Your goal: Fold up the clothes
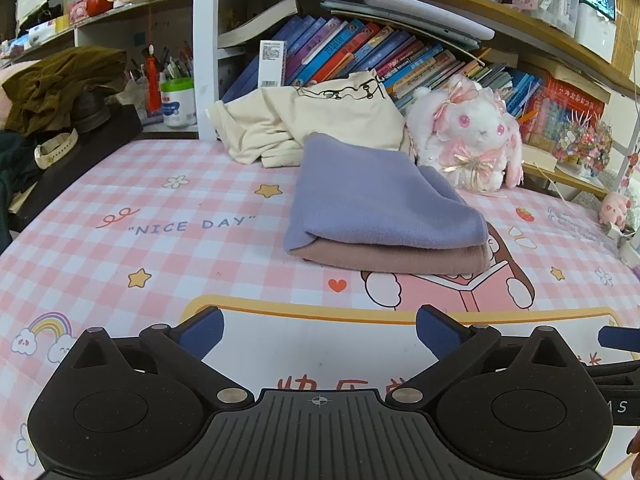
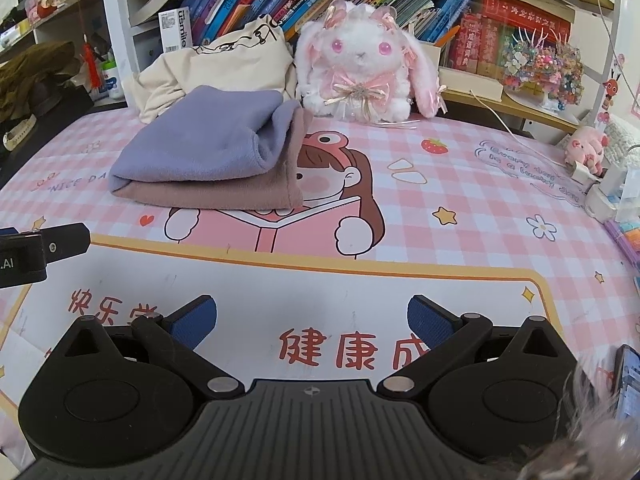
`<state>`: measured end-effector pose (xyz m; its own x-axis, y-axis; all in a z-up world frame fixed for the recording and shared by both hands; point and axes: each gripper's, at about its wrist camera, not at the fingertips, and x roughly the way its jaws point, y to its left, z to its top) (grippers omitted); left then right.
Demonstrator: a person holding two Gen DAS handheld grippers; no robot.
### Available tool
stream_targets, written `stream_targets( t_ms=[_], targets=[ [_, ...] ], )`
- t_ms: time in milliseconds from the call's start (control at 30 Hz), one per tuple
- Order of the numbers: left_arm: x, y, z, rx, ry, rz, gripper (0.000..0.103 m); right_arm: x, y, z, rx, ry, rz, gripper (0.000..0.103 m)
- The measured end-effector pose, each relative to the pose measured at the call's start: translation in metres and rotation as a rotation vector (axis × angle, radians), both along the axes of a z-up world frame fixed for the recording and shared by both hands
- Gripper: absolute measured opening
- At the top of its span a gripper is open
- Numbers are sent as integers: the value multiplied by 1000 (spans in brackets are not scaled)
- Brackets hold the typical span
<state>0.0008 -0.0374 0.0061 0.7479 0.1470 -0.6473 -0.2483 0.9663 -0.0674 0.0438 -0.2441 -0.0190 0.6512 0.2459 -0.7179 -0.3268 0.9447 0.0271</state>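
A folded lavender garment (image 1: 372,196) (image 2: 204,140) lies on top of a folded dusty-pink garment (image 1: 384,258) (image 2: 224,194) in the middle of the pink checked desk mat (image 1: 160,208) (image 2: 460,184). Behind them a cream garment (image 1: 304,120) (image 2: 224,62) lies crumpled against the books. My left gripper (image 1: 318,330) is open over the near part of the mat, well short of the stack, holding nothing. My right gripper (image 2: 312,318) is open too, beside it to the right, also empty. The left gripper's side (image 2: 40,246) shows at the left edge of the right wrist view.
A white and pink plush rabbit (image 1: 468,132) (image 2: 364,64) sits right of the stack. Books (image 1: 360,52) fill the shelf behind. A dark olive cloth (image 1: 60,84) and a pen cup (image 1: 178,96) stand at far left. A small pink pig toy (image 2: 586,148) and boxes crowd the right edge.
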Motion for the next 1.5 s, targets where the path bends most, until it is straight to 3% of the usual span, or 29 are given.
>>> stream_targets(
  t_ms=[1500],
  targets=[
    [-5,-6,2,-3,1,-23,103,-8,-4,-1,5,5,-15,103]
  ],
)
